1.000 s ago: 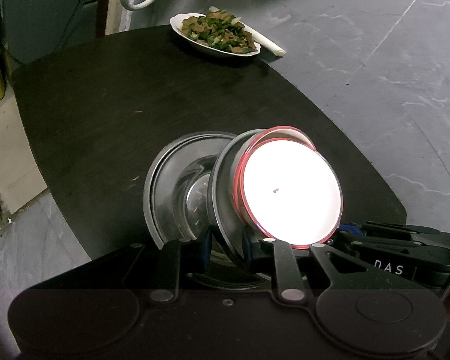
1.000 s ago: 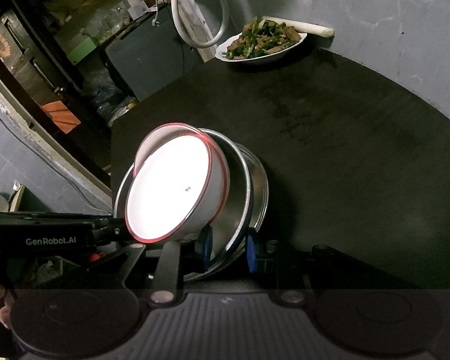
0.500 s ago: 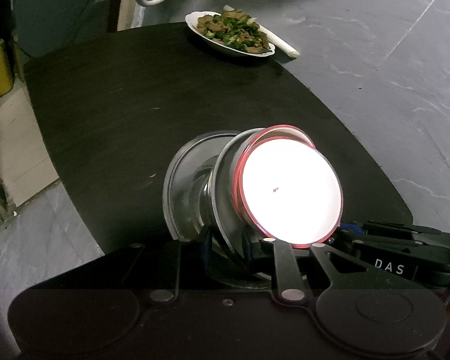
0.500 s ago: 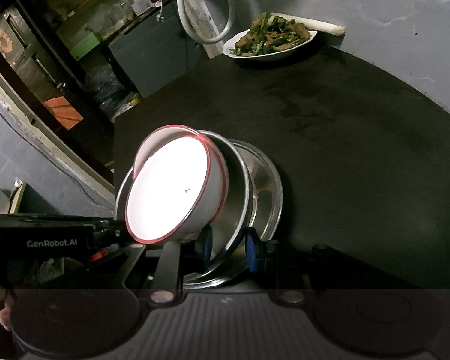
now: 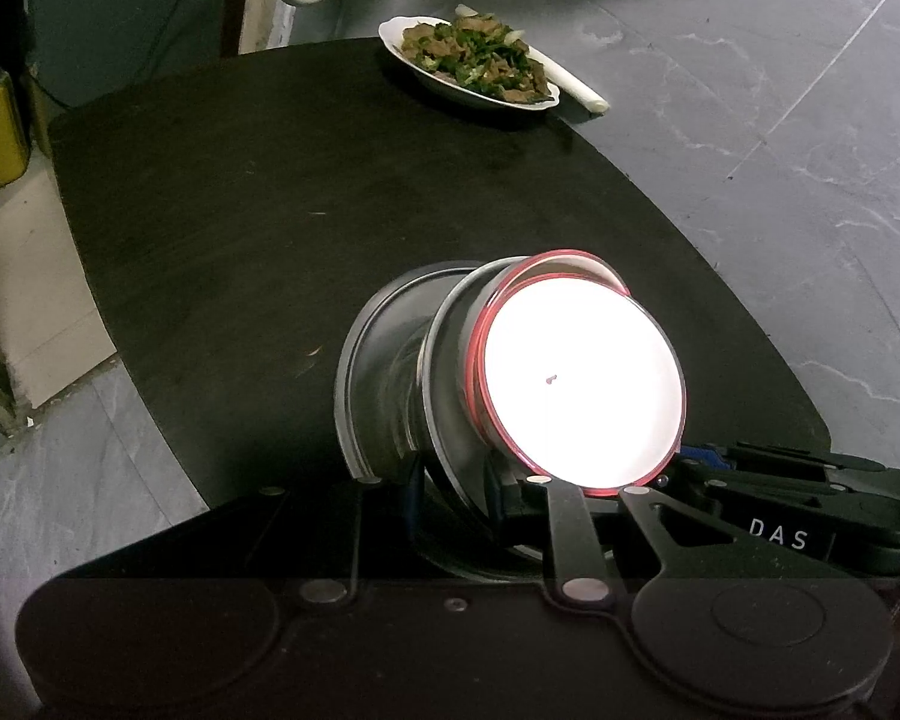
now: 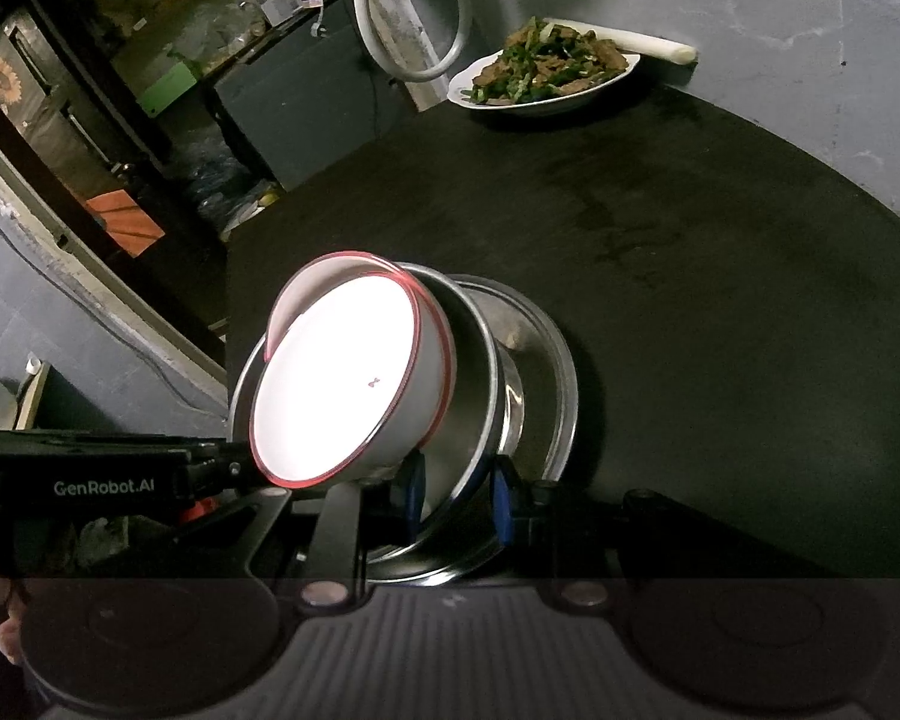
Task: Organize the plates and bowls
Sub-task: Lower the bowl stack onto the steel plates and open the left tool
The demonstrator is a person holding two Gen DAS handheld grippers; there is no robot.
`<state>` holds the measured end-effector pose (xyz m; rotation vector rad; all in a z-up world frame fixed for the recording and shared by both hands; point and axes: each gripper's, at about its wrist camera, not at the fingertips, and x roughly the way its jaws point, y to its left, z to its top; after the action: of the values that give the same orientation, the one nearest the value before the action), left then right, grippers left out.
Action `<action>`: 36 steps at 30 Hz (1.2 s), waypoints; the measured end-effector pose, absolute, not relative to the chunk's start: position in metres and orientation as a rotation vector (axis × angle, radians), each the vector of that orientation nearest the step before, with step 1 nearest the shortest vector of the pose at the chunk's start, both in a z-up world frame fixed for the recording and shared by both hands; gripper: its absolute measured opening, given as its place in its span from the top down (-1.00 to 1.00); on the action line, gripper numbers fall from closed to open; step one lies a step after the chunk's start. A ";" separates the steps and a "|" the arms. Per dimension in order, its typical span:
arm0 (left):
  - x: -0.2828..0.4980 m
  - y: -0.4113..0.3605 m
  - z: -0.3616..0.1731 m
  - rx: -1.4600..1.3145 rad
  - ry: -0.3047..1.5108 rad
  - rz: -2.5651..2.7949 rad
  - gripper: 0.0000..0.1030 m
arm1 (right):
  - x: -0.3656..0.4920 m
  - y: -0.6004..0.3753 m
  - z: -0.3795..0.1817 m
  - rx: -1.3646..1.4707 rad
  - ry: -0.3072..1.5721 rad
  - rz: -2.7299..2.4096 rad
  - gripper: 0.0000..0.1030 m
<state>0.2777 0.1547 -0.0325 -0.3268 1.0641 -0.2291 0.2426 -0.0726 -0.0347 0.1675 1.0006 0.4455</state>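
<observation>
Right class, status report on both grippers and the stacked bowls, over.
Left gripper and right gripper both shut on steel bowl rim. Red-rimmed white bowls nested inside, stack tilted. Food plate far across table, path clear.

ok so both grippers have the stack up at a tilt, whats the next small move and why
Probably level it and ease it down onto the black table. The white bowls nested in the steel bowl lean steeply over the steel plate, with the left gripper and right gripper each pinching only the steel rim, so the bowls could slide out.
</observation>
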 end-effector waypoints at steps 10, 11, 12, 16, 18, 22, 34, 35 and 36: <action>0.282 0.155 -0.036 -0.335 1.075 -0.222 0.56 | 0.244 -0.072 -0.034 0.171 1.002 0.440 0.49; 0.283 0.155 -0.036 -0.336 1.076 -0.221 0.56 | 0.244 -0.072 -0.034 0.171 1.002 0.440 0.49; 0.283 0.156 -0.037 -0.337 1.077 -0.220 0.56 | 0.244 -0.072 -0.034 0.172 1.002 0.440 0.49; 0.283 0.155 -0.037 -0.340 1.075 -0.216 0.56 | 0.244 -0.072 -0.034 0.172 1.002 0.441 0.50; 0.283 0.155 -0.037 -0.344 1.074 -0.213 0.56 | 0.244 -0.072 -0.034 0.173 1.002 0.440 0.50; 0.282 0.155 -0.037 -0.348 1.072 -0.211 0.56 | 0.247 -0.071 -0.036 0.176 0.999 0.435 0.50; 0.282 0.156 -0.036 -0.343 1.072 -0.207 0.54 | 0.243 -0.065 -0.034 0.134 0.985 0.422 0.50; 0.281 0.156 -0.035 -0.343 1.072 -0.207 0.54 | 0.243 -0.065 -0.034 0.134 0.985 0.422 0.50; 0.281 0.155 -0.035 -0.342 1.072 -0.207 0.54 | 0.242 -0.065 -0.035 0.134 0.985 0.421 0.50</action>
<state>0.2815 0.1554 -0.0354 -0.3420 1.0716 -0.2069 0.2423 -0.0650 -0.0346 0.1345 0.9847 0.4212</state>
